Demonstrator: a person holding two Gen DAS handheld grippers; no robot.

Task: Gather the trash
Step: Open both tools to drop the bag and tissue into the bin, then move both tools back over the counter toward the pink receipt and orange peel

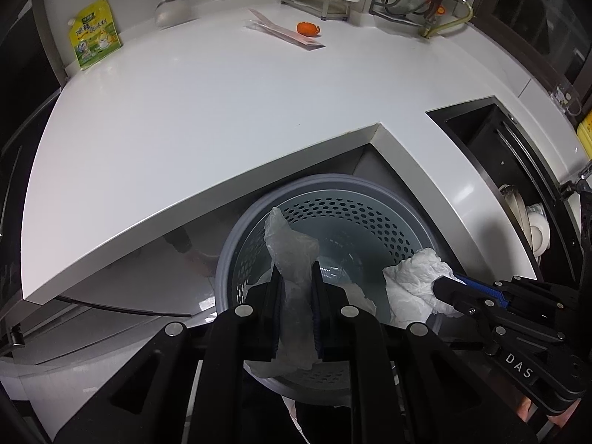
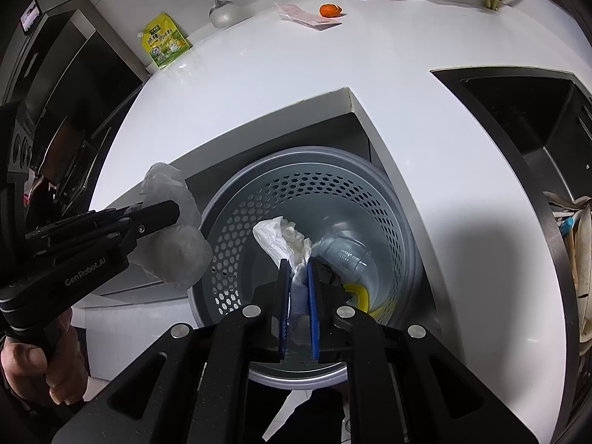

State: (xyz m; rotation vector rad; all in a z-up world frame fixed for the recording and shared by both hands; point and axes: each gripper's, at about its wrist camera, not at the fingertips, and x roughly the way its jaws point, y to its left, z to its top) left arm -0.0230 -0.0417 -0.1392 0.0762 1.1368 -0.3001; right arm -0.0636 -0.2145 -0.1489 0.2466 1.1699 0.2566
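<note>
A grey perforated trash bin [image 1: 236, 244] [image 2: 229, 222] stands on the floor below the white counter's inner corner. My left gripper [image 1: 296, 270] is shut on a crumpled clear plastic bag [image 1: 292, 248] and holds it over the bin's left rim; it shows in the right wrist view [image 2: 174, 255] too. My right gripper [image 2: 298, 264] is shut on a crumpled white tissue [image 2: 281, 238] over the bin's mouth; it also shows in the left wrist view [image 1: 414, 281]. A clear plastic bottle [image 2: 344, 251] and something yellow [image 2: 359, 294] lie inside the bin.
On the white counter [image 1: 222, 111] lie an orange peel [image 1: 309, 29], a flat pink wrapper [image 1: 285, 33] and a green-yellow pouch [image 1: 94, 33] by the back wall. A black sink [image 2: 536, 111] with dishes sits at the right. A dark oven stands at the left.
</note>
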